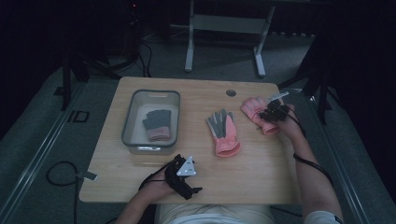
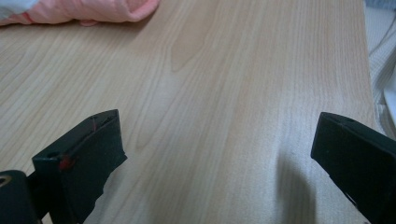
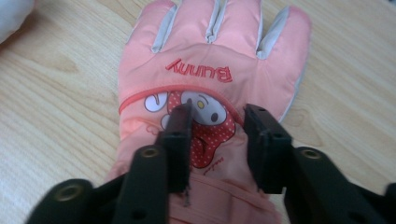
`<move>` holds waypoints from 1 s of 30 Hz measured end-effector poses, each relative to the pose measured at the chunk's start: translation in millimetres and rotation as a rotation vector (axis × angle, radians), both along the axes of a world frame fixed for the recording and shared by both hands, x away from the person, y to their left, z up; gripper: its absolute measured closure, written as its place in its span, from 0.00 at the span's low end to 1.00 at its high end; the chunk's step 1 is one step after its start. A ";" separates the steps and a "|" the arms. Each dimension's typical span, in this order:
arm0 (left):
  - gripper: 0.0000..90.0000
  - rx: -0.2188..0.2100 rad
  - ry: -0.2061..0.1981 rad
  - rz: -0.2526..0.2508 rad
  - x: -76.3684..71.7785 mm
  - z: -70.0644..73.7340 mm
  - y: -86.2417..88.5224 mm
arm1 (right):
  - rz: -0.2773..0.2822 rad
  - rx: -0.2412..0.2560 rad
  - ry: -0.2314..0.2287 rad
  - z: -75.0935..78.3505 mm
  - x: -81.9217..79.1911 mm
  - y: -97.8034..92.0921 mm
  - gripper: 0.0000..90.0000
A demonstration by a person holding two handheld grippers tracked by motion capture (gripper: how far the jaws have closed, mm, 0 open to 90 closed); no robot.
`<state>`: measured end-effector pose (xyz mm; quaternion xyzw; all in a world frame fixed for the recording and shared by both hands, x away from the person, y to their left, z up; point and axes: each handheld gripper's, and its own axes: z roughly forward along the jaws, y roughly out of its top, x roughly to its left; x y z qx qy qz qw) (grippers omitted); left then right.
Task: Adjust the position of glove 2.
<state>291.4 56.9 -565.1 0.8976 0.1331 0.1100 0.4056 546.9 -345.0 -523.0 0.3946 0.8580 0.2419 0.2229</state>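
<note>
Step in hand: the right gripper (image 1: 272, 113) is pressing down on the pink padded glove with a cartoon bunny patch (image 3: 210, 84), judged to be taking hold of it for the grey plastic bin (image 1: 131, 122).
Glove's place: lying back-up at the upper right of the high view, near the wooden table's (image 1: 252, 172) far right corner.
Right tool: in the right gripper view its jaws are standing partly apart, straddling the bunny patch, with fabric between them; not yet pinching shut.
Left tool: the left gripper (image 1: 186, 176) is waiting at the lower centre of the high view, jaws spread wide over bare wood, holding nothing.
Doing it well: closing on a good fold of the padded back, probably, so the glove is not slipping out when lifting.
Neighbours: a second pink glove with grey palm (image 1: 223, 132) is lying mid-table; a dark grey glove (image 1: 157, 123) is sitting inside the bin.
</note>
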 end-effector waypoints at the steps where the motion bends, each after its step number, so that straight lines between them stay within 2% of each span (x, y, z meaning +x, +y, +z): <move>1: 0.02 0.000 -0.001 -0.001 0.2 -0.1 0.0 | -0.007 0.001 0.010 -0.3 1.0 0.9 0.77; 5: 0.02 0.024 -0.016 -0.012 -1.2 -0.6 -1.6 | -0.042 0.012 0.032 -0.4 1.5 4.3 0.86; 9: 0.02 0.018 -0.013 -0.010 -1.1 -0.4 -1.7 | -0.095 0.044 0.060 2.5 1.1 4.8 0.92; 12: 0.02 0.005 -0.007 -0.020 -1.3 0.4 -0.3 | -0.155 0.074 0.065 13.2 -3.4 5.0 0.96; 15: 0.02 0.010 -0.010 -0.019 -1.1 -0.2 -0.3 | -0.203 0.129 0.048 27.0 -17.6 6.8 0.97; 17: 0.02 0.017 -0.016 -0.019 -1.1 -0.1 -0.6 | -0.237 0.186 0.033 36.6 -30.4 7.0 0.97; 21: 0.02 0.016 -0.018 -0.017 -1.0 0.0 -0.4 | -0.308 0.233 -0.010 54.2 -60.2 5.5 0.97; 25: 0.02 0.019 -0.020 -0.021 -1.2 0.1 -0.7 | -0.370 0.224 -0.066 69.4 -92.0 6.8 0.97; 27: 0.02 0.014 -0.017 -0.022 -1.2 0.0 -0.5 | -0.380 0.233 -0.067 71.0 -97.1 6.6 0.97; 28: 0.02 0.012 -0.018 -0.022 -1.1 -0.1 -0.1 | -0.416 0.265 -0.081 74.6 -112.9 5.7 0.97; 30: 0.02 0.017 -0.021 -0.024 -0.9 0.0 -0.4 | -0.430 0.271 -0.093 75.3 -121.1 6.1 0.97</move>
